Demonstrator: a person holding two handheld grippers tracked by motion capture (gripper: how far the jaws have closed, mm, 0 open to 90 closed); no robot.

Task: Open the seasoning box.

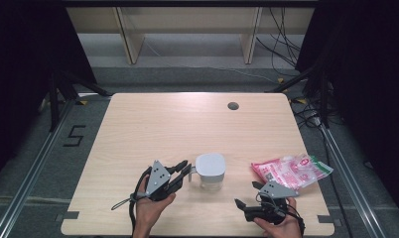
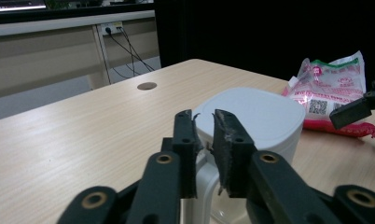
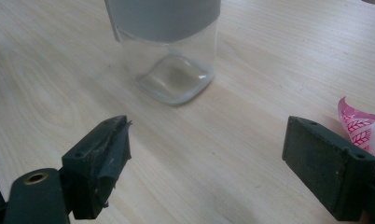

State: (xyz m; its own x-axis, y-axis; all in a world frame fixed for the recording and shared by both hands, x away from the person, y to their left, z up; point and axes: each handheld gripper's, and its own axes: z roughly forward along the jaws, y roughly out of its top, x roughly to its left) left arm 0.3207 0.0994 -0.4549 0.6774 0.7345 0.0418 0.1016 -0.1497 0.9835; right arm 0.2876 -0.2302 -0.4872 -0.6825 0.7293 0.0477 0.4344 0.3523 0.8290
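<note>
A clear square container with a white lid (image 1: 210, 171) (image 2: 260, 116) stands near the table's front middle, and a pale handle sticks out on its left side. My left gripper (image 1: 186, 167) (image 2: 203, 116) comes in from the left with its jaws nearly together, shut on that handle (image 2: 205, 184). In the right gripper view the container's clear base (image 3: 171, 51) stands just ahead. My right gripper (image 1: 248, 194) (image 3: 209, 140) rests near the front edge to the container's right, open, with bare table between its jaws.
A pink and white plastic packet (image 1: 292, 171) (image 2: 330, 88) (image 3: 363, 130) lies at the table's right side, close to the right gripper. The wooden table (image 1: 163, 124) has a round cable hole (image 1: 232, 105) (image 2: 147, 86) near its far edge.
</note>
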